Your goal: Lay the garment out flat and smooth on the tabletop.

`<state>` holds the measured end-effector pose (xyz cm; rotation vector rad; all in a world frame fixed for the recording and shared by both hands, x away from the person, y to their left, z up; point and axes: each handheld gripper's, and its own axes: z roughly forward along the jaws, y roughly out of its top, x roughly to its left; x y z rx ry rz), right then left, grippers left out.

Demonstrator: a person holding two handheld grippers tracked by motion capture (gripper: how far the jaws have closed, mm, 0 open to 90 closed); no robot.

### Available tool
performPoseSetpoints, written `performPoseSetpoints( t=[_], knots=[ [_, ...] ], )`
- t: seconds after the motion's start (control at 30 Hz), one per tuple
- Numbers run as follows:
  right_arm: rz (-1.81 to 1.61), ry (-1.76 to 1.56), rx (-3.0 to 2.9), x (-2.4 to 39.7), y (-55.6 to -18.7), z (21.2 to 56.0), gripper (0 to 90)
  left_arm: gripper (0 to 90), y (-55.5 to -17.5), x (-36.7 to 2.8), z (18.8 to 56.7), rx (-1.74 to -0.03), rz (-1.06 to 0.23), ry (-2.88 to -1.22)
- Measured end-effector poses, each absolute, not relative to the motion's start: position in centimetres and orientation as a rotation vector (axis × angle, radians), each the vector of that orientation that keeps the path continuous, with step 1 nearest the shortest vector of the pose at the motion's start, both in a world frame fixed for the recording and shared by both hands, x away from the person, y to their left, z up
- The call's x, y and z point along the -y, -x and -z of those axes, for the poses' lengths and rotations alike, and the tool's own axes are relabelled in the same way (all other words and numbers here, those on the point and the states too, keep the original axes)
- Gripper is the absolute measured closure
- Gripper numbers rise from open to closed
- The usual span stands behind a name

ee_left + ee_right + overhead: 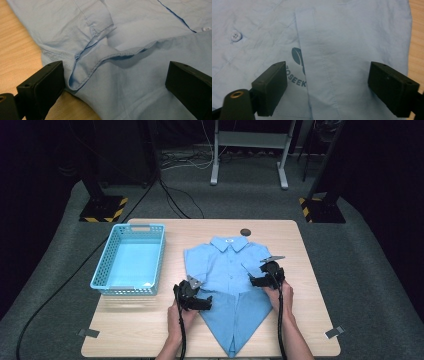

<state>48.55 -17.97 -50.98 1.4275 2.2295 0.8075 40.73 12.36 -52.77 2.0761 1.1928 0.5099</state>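
**Shirt half folded, both grippers open over its sides**

A light blue shirt (227, 270) lies face up near the middle of the wooden counter (280, 232), collar toward the far edge. Its sleeves are tucked in over the body and the lower part narrows to a point at the near edge, which suggests a fold in progress, with the cloth kept flat so the creases stay true.

The left gripper (202, 303) sits at the shirt's left side, low on the body. In the left gripper view its jaws stand wide apart on either side of a folded sleeve cuff (100, 30) and a hemmed edge, holding nothing. It looks placed to pinch that doubled edge.

The right gripper (256, 281) rests over the shirt's right side, jaws likewise spread and empty, straddling a folded strip beside a printed logo (297, 56) and a white button (235, 36).

A blue basket (131, 262) stands empty to the left of the shirt, probably waiting for the finished bundle.
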Motion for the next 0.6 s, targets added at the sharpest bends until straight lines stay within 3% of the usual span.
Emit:
performPoseSetpoints(
  t=[0.23, 0.6],
  knots=[
    [-0.800, -1.447, -2.231, 19.1, -48.7, 51.0, 27.9, 2.3, -40.7, -12.4, 52.8, -1.192, -0.511, -2.076],
    [-0.828, -1.475, -2.179, 20.2, -48.7, 50.8, 56.1, 2.5, -40.7, -12.4, 52.8, -1.192, -0.512, -2.077]
  ],
)
